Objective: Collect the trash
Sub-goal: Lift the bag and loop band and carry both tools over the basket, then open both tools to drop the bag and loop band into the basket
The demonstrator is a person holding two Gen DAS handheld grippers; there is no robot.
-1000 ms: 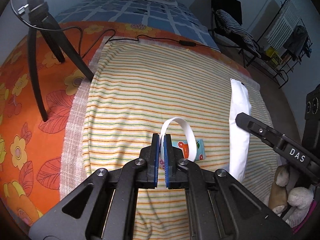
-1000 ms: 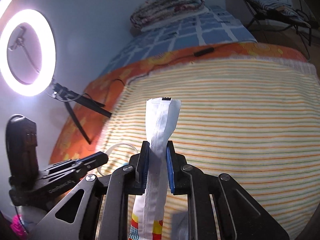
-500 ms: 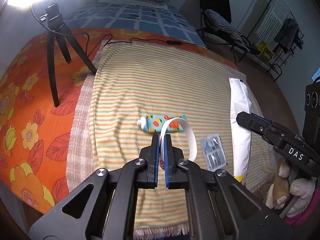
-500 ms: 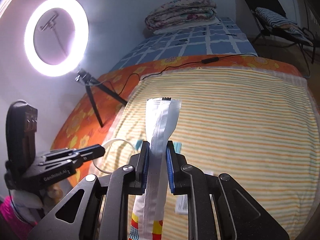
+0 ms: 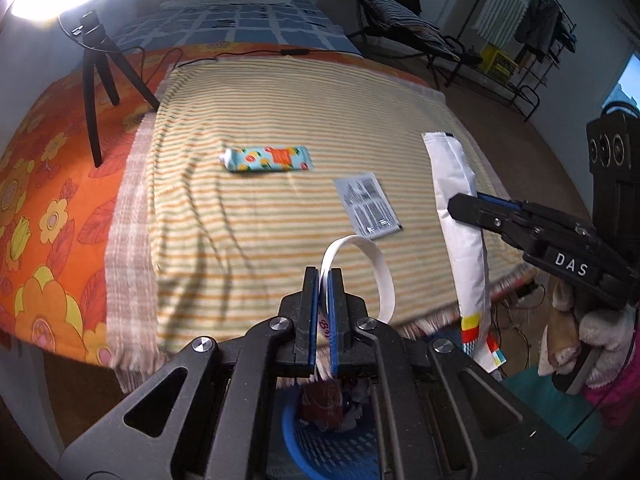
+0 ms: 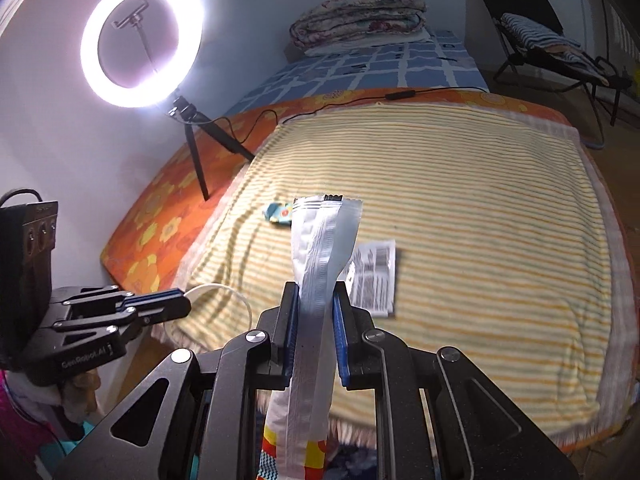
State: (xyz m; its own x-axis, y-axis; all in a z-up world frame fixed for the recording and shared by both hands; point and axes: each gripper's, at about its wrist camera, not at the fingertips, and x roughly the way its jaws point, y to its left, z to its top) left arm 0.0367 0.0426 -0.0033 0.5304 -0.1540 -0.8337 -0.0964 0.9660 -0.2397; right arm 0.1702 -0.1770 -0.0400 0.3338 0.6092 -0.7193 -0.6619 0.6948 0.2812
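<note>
The left gripper [image 5: 324, 276] has its two blue-lined fingers pressed tight on a curled white paper strip [image 5: 378, 264], which loops up and over to the right. The right gripper [image 6: 315, 300] pinches a long white plastic wrapper [image 6: 320, 264] with bright red and yellow print at its low end. The wrapper stands up between the fingers and hangs down below them.

Both grippers are at the near edge of a bed covered with a yellow striped cloth [image 5: 248, 216]. Two more bits of trash lie on that cloth. One is a light blue tube with orange flowers [image 5: 266, 159], out in the middle. The other is a flat grey packet with black print [image 5: 368, 204], nearer and to the right of the tube.

Only the left wrist view shows a round blue plastic basket [image 5: 320, 444] on the floor right under the left gripper, with crumpled trash inside it. It also shows a drying rack with clothes [image 5: 532, 20] far off on the right.

Only the right wrist view shows the whole bright ring light [image 6: 142, 40] on its black tripod, far left. In this view the wrapper hides part of the tube. A folded flowery blanket [image 6: 356, 16] sits at the far end of the bed.
</note>
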